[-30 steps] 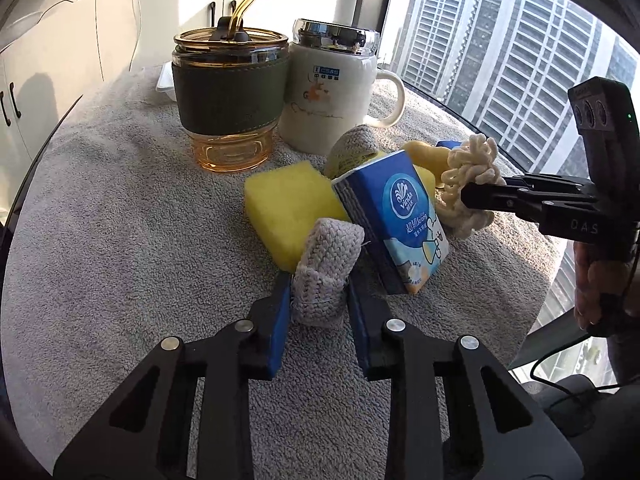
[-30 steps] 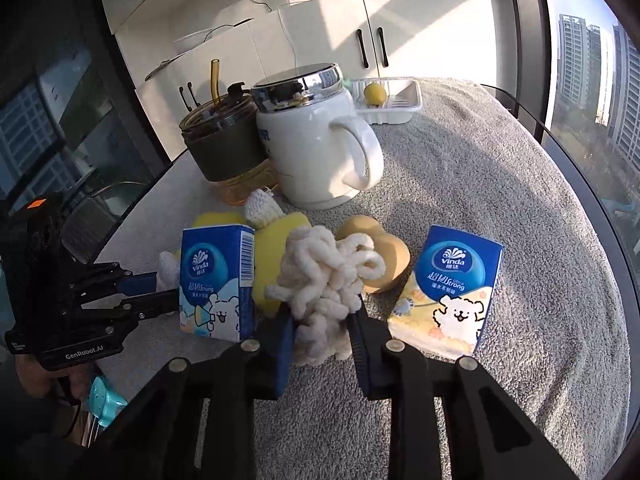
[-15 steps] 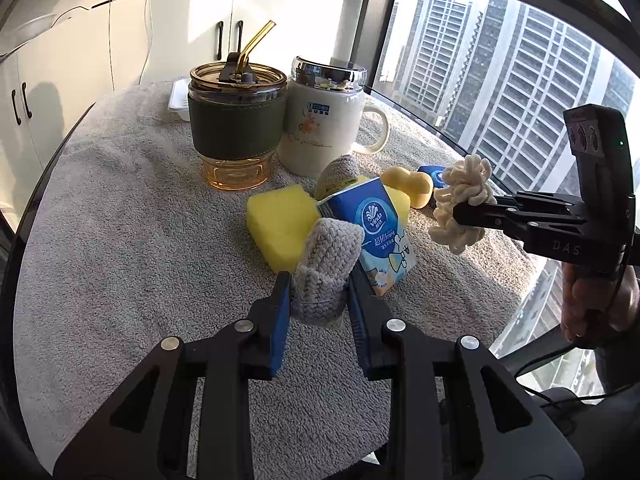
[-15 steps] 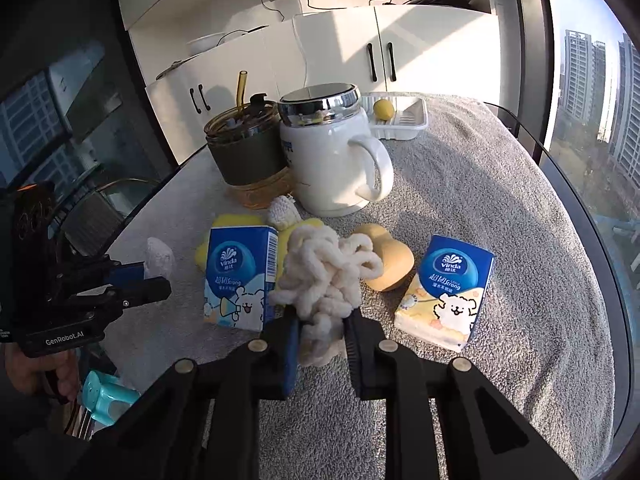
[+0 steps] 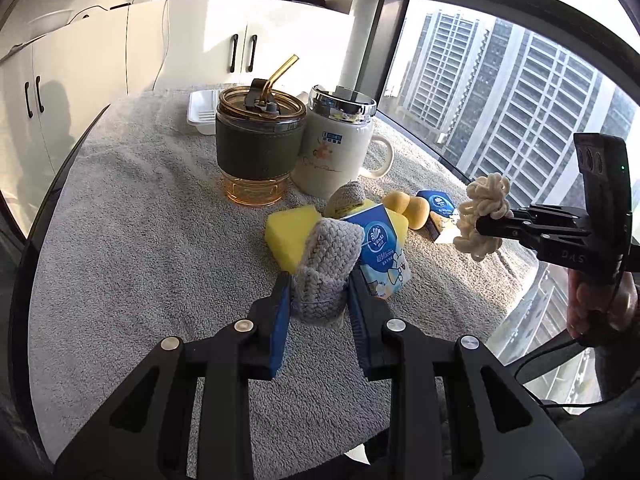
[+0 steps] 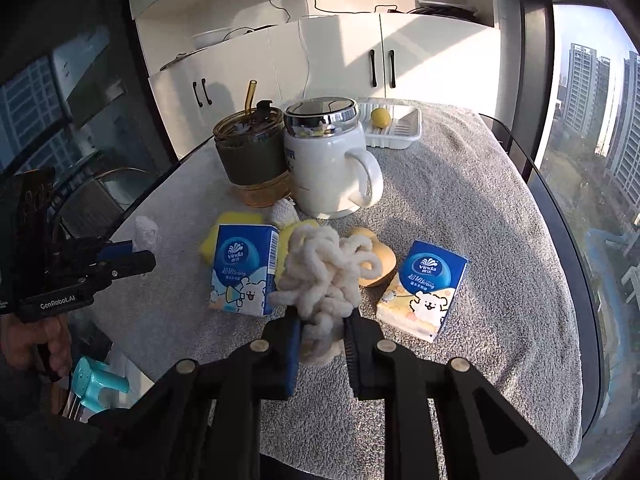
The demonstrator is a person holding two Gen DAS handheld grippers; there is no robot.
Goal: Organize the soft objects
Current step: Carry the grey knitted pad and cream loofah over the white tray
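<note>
Clamping grey knitted piece (image 5: 323, 276) in left gripper (image 5: 319, 303), cream rope bundle (image 6: 320, 276) in right gripper (image 6: 321, 334), holding both clear of towel (image 5: 152, 240) for sorting.

From my feed I see a round table (image 5: 132, 240) under a grey fleecy cover, white cabinets (image 6: 436, 68) with black handles behind it, cables trailing along their top, and tall dark-framed windows (image 5: 520, 92) showing high-rise blocks, with bright sunlight falling across it.
</note>
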